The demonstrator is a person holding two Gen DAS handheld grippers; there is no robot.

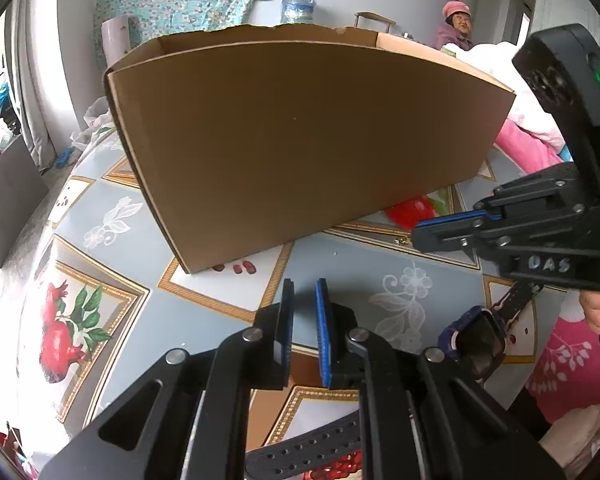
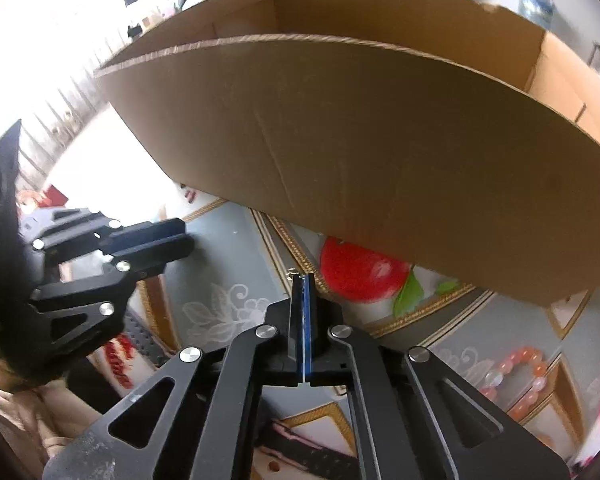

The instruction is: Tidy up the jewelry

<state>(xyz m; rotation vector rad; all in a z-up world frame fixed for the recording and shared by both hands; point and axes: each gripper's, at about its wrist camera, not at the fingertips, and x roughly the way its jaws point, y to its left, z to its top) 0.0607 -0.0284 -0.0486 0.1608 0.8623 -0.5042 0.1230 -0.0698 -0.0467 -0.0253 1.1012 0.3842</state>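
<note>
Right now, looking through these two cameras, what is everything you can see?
cardboard box: one, brown, open top, on the table
tablecloth: one, grey-blue with fruit prints, under everything
watch: one, dark blue, near table's front edge
perforated strap: one, black, front edge
bead bracelet: one, orange, table's right side
gold piece: one, tiny, before the box
onlooker: one, pink hat, behind box
left gripper: black, blue pads, slightly open, empty
right gripper: black, shut, tips at gold piece
</note>
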